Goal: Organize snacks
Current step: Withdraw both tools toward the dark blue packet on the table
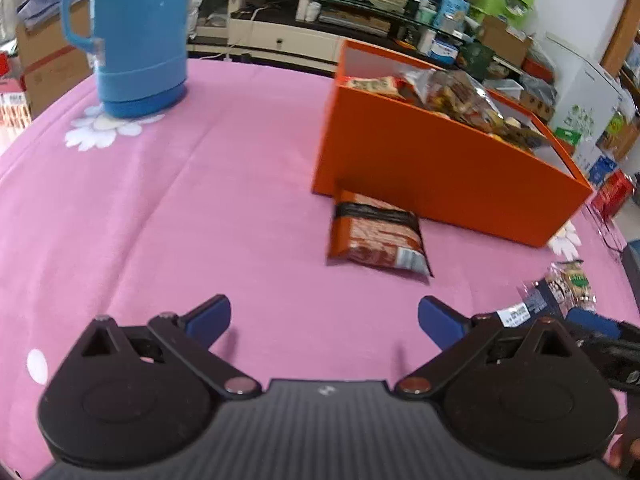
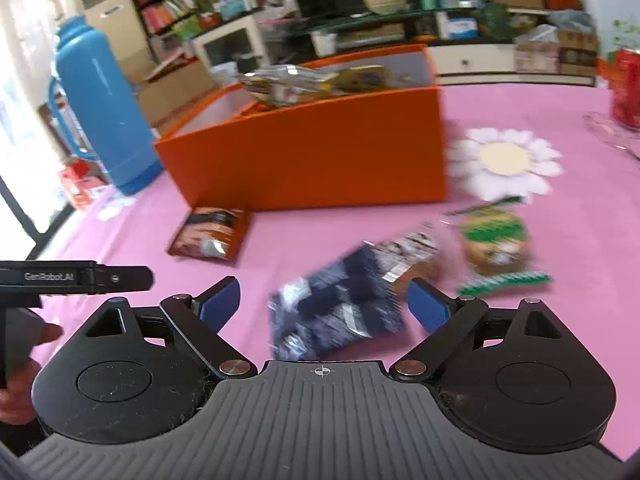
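Observation:
An orange box [image 1: 420,168] [image 2: 312,156] holding several snack packets stands on the pink tablecloth. A red-brown snack packet [image 1: 378,236] [image 2: 210,236] lies flat against its front wall. My left gripper [image 1: 324,316] hangs open over bare cloth, nearer than that packet, with nothing between its fingers. My right gripper [image 2: 322,302] is open; a dark blue packet [image 2: 340,304] lies on the cloth between its fingers, and the pads do not press it. A green-labelled biscuit packet [image 2: 496,244] [image 1: 572,280] lies to its right.
A tall blue thermos [image 1: 140,36] [image 2: 102,108] stands on the cloth left of the box. A red container [image 2: 626,88] and clear glass sit at the far right. The person's hand [image 2: 20,364] holds the left gripper's handle. Cluttered shelves and cartons lie beyond the table.

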The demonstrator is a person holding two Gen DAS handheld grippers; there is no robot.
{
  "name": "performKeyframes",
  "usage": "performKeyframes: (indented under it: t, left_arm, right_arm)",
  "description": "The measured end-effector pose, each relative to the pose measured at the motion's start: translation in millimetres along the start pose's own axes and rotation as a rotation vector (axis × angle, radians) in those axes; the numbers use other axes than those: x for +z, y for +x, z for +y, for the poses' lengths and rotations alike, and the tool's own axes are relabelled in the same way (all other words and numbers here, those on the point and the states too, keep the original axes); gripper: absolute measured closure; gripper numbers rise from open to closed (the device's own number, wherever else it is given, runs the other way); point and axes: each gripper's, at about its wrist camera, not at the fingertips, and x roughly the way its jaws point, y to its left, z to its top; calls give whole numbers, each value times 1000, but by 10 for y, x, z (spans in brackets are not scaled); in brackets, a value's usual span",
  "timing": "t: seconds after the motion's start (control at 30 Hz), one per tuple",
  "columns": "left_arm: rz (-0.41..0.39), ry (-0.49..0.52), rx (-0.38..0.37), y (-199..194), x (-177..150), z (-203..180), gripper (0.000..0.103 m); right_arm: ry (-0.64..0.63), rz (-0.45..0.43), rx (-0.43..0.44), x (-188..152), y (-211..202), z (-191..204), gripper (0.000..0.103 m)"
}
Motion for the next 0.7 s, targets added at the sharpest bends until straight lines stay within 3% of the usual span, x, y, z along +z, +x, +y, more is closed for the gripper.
performKeyframes:
  t: [0.13, 0.23, 0.4, 0.5, 0.57, 0.7]
  left_arm:
    - [-13, -23, -4, -54, 15, 114, 4]
    - [-20, -57, -10, -106, 25, 232, 4]
    - [-33, -86, -32, -183, 39, 399, 4]
    - [-33, -88, -37, -217, 27, 464, 4]
    - [-35, -99, -41, -232, 27, 508, 4]
    - [-25, -130, -67, -214, 33, 555, 4]
  right_arm:
    - [-19, 48, -11, -24, 67, 73, 22]
    - [-11, 61, 72, -70, 7, 183, 21]
    - [36, 170, 224, -411, -2, 609, 14]
    - [-25, 157, 242, -538, -114, 910, 21]
    - [-62, 95, 183, -459, -206, 927, 21]
    - [-50, 11, -31, -185, -216, 583, 17]
